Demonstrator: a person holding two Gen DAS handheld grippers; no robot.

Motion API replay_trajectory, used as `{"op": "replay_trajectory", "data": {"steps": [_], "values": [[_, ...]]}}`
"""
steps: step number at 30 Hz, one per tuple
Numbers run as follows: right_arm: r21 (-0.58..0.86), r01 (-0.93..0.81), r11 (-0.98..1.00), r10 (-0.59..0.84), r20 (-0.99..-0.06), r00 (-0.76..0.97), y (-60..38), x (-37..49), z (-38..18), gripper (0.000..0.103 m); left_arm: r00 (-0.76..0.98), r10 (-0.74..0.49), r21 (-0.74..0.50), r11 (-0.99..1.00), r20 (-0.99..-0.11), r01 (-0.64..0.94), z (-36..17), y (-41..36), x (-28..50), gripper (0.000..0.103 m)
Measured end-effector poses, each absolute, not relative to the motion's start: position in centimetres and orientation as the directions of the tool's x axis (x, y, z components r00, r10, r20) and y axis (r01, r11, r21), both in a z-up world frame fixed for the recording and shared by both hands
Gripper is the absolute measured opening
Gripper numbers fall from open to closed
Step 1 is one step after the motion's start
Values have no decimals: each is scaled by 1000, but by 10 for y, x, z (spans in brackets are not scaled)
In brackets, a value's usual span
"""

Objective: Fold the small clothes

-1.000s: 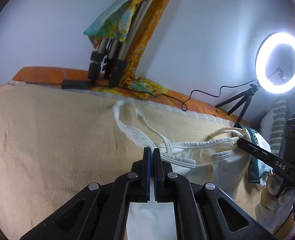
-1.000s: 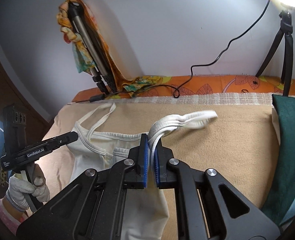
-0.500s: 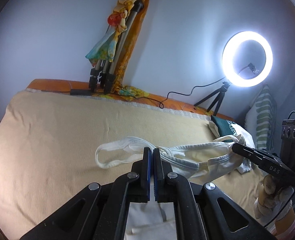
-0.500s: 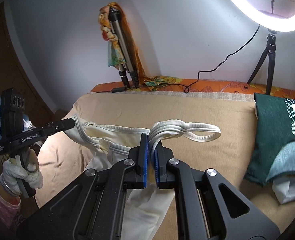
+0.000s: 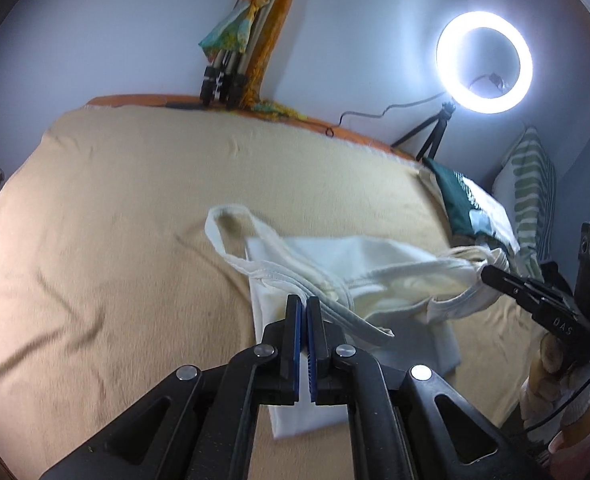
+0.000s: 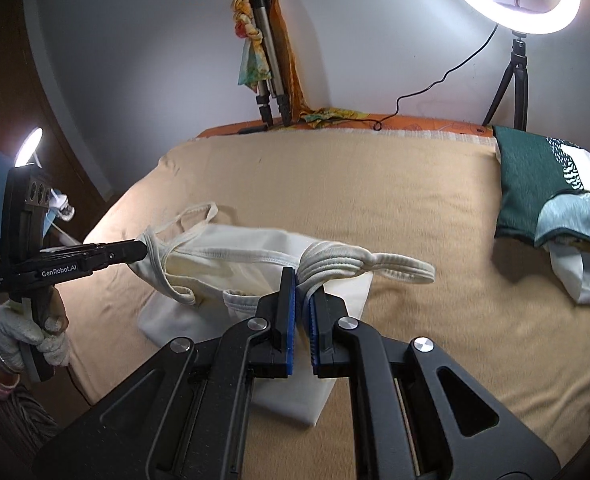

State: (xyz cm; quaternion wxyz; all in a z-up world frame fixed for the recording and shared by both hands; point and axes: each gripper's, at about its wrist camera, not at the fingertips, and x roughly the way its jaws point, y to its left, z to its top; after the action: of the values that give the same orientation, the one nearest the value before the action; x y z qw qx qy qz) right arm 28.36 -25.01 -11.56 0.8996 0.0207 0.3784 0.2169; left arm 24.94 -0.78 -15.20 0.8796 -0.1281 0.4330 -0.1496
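While each gripper is clamping a shoulder strap, the left gripper (image 5: pixel 303 304) and right gripper (image 6: pixel 303 280) are holding the white camisole (image 6: pixel 231 258) stretched above the bed (image 6: pixel 375 200), likely so it folds evenly over its lower half.

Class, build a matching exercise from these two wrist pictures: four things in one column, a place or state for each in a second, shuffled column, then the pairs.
Things
1. white camisole
2. ring light
3. folded tripod
4. green patterned cloth

Places or states
A. leaning against the wall, draped in orange fabric
B. lying at the blanket's right edge
C. held by its straps in both tools
D. glowing on a small tripod

Pairs: 1-C, 2-D, 3-A, 4-B
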Motion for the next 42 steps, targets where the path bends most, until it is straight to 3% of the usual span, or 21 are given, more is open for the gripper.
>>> {"op": "replay_trajectory", "data": {"steps": [4,6,7,8,11,19,30,42], "values": [[185,-374,909,389,-698,601,-248,266,-121,7,559,-367,-340,927,-744,156,-157,-5,232,3],[176,-373,911,375,-730,571,-248,259,-123,18,535,-372,-334,927,-758,171,-158,-2,225,7],[165,-369,915,360,-749,556,-248,256,-125,35,521,-375,-332,926,-766,179,-158,-1,219,10],[155,-364,918,345,-764,546,-250,252,-126,46,510,-380,-331,925,-772,187,-157,1,214,12],[171,-374,911,357,-782,510,-258,239,-124,46,503,-383,-321,924,-775,208,-147,4,203,16],[258,-376,890,438,-714,546,-251,252,-107,44,562,-351,-270,936,-750,224,-116,-22,235,22],[320,-323,891,441,-777,449,-241,296,-143,36,378,-296,-228,950,-877,215,-151,-77,317,23],[196,-360,912,350,-831,433,-253,272,-159,34,282,-293,-206,931,-914,301,-177,-59,243,23]]}}
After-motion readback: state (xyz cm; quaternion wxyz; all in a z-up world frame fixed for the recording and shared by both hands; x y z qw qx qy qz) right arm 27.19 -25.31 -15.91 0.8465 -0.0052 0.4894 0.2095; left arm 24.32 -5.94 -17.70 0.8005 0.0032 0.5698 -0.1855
